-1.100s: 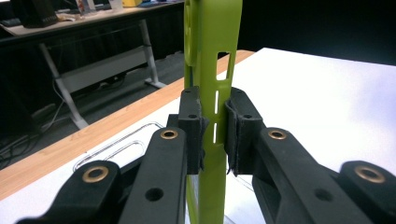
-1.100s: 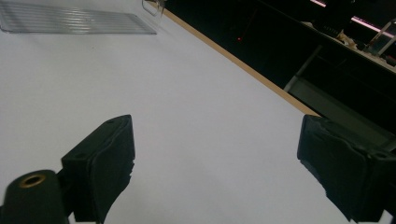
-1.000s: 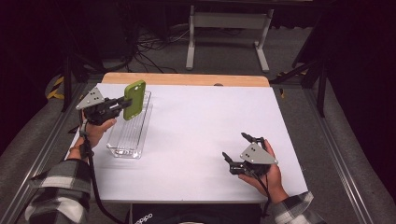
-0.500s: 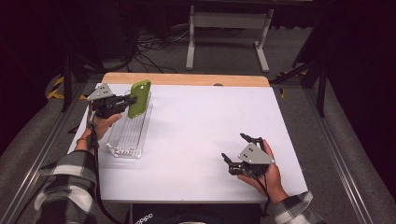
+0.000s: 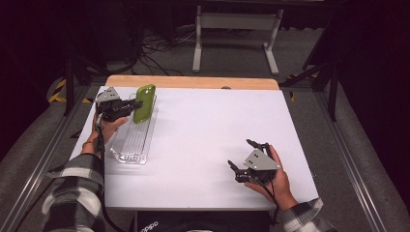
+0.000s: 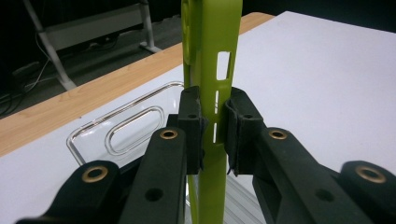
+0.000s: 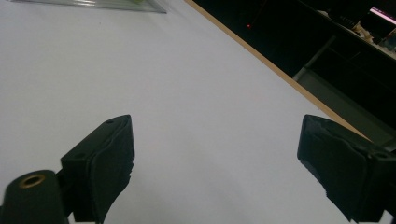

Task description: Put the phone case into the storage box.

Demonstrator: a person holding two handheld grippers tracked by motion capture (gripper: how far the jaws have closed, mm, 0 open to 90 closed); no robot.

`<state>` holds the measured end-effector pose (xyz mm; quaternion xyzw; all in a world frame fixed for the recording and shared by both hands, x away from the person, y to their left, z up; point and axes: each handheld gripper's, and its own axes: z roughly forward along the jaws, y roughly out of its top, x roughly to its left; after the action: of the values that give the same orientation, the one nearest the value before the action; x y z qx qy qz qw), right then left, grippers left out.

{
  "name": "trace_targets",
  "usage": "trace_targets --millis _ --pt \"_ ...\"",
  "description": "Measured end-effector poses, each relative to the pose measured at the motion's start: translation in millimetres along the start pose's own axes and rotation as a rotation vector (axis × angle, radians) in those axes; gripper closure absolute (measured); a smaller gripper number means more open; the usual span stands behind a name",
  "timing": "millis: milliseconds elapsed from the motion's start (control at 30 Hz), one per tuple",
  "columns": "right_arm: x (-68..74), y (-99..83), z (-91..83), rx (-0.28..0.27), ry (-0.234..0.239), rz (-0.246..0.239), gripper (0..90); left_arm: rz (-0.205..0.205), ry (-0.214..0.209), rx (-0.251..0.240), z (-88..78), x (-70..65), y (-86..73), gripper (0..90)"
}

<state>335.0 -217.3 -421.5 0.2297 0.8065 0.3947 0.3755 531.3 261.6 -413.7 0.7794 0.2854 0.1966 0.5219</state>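
Note:
A lime-green phone case (image 5: 144, 103) stands on edge over the far end of a clear plastic tray (image 5: 133, 142). My left gripper (image 5: 135, 105) is shut on it from the left side. In the left gripper view the black pads (image 6: 192, 128) press on both faces of the case (image 6: 212, 56), with the tray (image 6: 116, 135) behind and below. I cannot tell whether the case's lower edge touches the tray. My right gripper (image 5: 240, 153) rests near the front right of the white table (image 5: 208, 125), open with nothing between its jaws (image 7: 215, 163).
A wooden strip (image 5: 193, 82) runs along the table's far edge. Beyond it are a metal stand (image 5: 232, 29) and cables on the dark floor. The tray's edge (image 7: 93, 3) shows far off in the right gripper view.
My left hand has shifted a little farther up the table and slightly down, carrying the green case, which now stands more upright. The right hand has not moved.

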Motion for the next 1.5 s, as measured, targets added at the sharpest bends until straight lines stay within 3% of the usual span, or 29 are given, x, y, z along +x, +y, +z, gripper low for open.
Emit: trace_targets --millis 467,667,833,900,1200,1500 --pt "3.5 -2.0 4.5 0.033 0.015 -0.03 11.8 0.02 0.091 0.043 14.2 8.8 0.1 78.1" --pt "4.8 -2.4 6.1 0.046 0.02 -0.043 11.7 -0.001 0.185 0.067 13.3 15.9 -3.1 77.4" --pt "6.0 -2.4 7.1 0.057 0.002 -0.056 11.7 0.005 0.273 0.069 17.1 16.6 -3.3 74.4" --pt "6.4 -2.0 7.1 0.056 -0.005 -0.06 11.7 0.001 0.277 0.069 18.4 16.6 -2.8 73.0" --pt "7.6 -2.4 7.5 0.063 -0.003 -0.077 11.8 0.014 0.368 0.08 23.8 14.4 -1.2 69.4" --pt "8.1 -2.4 7.7 0.067 -0.002 -0.086 11.8 0.025 0.4 0.095 27.1 14.6 0.9 70.8"
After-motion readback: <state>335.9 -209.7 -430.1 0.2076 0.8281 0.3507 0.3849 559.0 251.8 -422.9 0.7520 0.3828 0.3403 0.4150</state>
